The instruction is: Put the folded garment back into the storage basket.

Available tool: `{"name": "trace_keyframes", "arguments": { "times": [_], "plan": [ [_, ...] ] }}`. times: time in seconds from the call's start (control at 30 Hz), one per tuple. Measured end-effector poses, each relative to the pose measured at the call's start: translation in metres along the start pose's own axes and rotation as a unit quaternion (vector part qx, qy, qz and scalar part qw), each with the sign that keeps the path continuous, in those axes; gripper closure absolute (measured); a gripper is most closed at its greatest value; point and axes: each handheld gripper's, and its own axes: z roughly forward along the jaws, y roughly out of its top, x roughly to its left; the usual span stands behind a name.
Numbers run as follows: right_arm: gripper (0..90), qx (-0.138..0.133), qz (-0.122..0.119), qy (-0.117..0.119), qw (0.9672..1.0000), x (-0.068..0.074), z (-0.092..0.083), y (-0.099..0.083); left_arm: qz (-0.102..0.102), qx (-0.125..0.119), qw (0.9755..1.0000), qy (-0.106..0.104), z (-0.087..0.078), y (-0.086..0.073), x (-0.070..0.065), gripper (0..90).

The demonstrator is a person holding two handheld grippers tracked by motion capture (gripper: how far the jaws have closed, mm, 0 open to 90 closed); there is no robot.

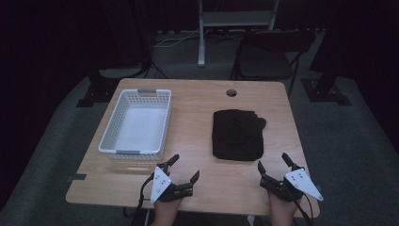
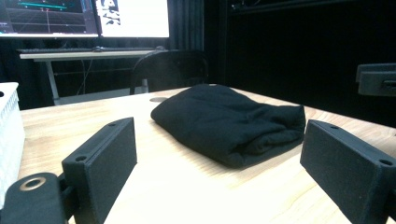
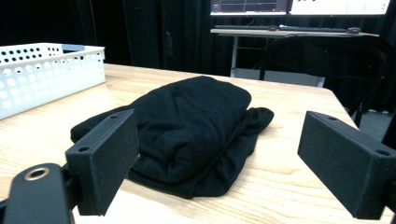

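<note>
Left gripper (image 1: pixel 182 170) and right gripper (image 1: pixel 274 165) low at surface (image 1: pixel 197 141) near edge, aimed toward folded black cloth (image 1: pixel 237 134), both jaws wide open, holding nothing

Honestly nothing readable anywhere here, no labels, brands or numbers on anything. The monitors (image 2: pixel 84 17) beyond the far edge of the table (image 2: pixel 187 186) are lit up with what looks like graph lines and some dark blobs on white, but it's all too blurry and small to make out a single word or digit
</note>
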Motion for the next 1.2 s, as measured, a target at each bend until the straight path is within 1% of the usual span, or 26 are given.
{"name": "trace_keyframes", "arguments": {
  "times": [0.13, 0.27, 0.3, 0.4, 0.43, 0.5, 0.6, 0.7, 0.77, 0.83, 0.9, 1.03, 1.1, 1.2],
  "plan": [
    [11.7, -0.003, -0.002, 0.002, 1.0, 0.001, -0.002, 0.001, 0.009, 0.0, 0.9999, -0.006, -0.002, 0.0, -0.002, 11.3],
    [11.7, -0.006, -0.002, 0.001, 1.0, 0.001, -0.003, 0.001, 0.005, 0.001, 1.0, -0.005, -0.001, 0.0, -0.002, 11.3],
    [11.7, -0.004, 0.008, 0.006, 0.9999, 0.0, -0.002, 0.001, 0.006, 0.001, 1.0, -0.006, -0.001, 0.0, -0.001, 11.4],
    [11.7, 0.004, 0.023, 0.01, 0.9997, -0.001, -0.002, 0.002, 0.006, 0.001, 1.0, -0.006, -0.001, 0.0, -0.001, 11.3],
    [11.7, 0.004, 0.024, 0.01, 0.9997, -0.001, -0.002, 0.002, 0.005, 0.002, 1.0, -0.006, -0.001, 0.0, -0.001, 11.3],
    [11.7, 0.002, 0.019, 0.008, 0.9998, -0.001, -0.003, 0.002, 0.001, 0.005, 1.0, -0.008, 0.0, 0.001, -0.001, 11.3],
    [11.8, -0.002, 0.004, 0.003, 1.0, 0.0, -0.004, 0.002, 0.0, 0.007, 0.9999, -0.013, 0.0, 0.001, 0.0, 11.3],
    [11.7, -0.004, 0.0, 0.003, 1.0, 0.001, -0.006, 0.002, 0.0, 0.009, 0.9999, -0.013, -0.001, 0.001, 0.0, 11.4],
    [11.7, -0.008, -0.003, 0.001, 1.0, 0.001, -0.006, 0.002, -0.006, 0.013, 0.9998, -0.014, 0.0, 0.001, 0.001, 11.4],
    [11.8, -0.009, -0.002, -0.001, 1.0, 0.0, -0.008, 0.002, -0.018, 0.013, 0.9996, -0.016, 0.001, 0.002, 0.002, 11.4],
    [11.8, -0.008, 0.006, 0.001, 1.0, -0.001, -0.009, 0.003, -0.02, 0.014, 0.9996, -0.017, 0.001, 0.003, 0.003, 11.4],
    [11.7, -0.002, 0.014, -0.002, 0.9999, -0.003, -0.013, 0.005, -0.027, 0.008, 0.9994, -0.018, -0.001, 0.007, 0.004, 11.4],
    [11.7, -0.008, 0.018, -0.002, 0.9998, -0.003, -0.016, 0.007, -0.034, 0.007, 0.9992, -0.021, -0.002, 0.01, 0.005, 11.3],
    [11.7, -0.024, 0.006, -0.01, 0.9996, -0.001, -0.022, 0.014, -0.041, 0.009, 0.9989, -0.022, -0.001, 0.013, 0.007, 11.3]
  ]
}}
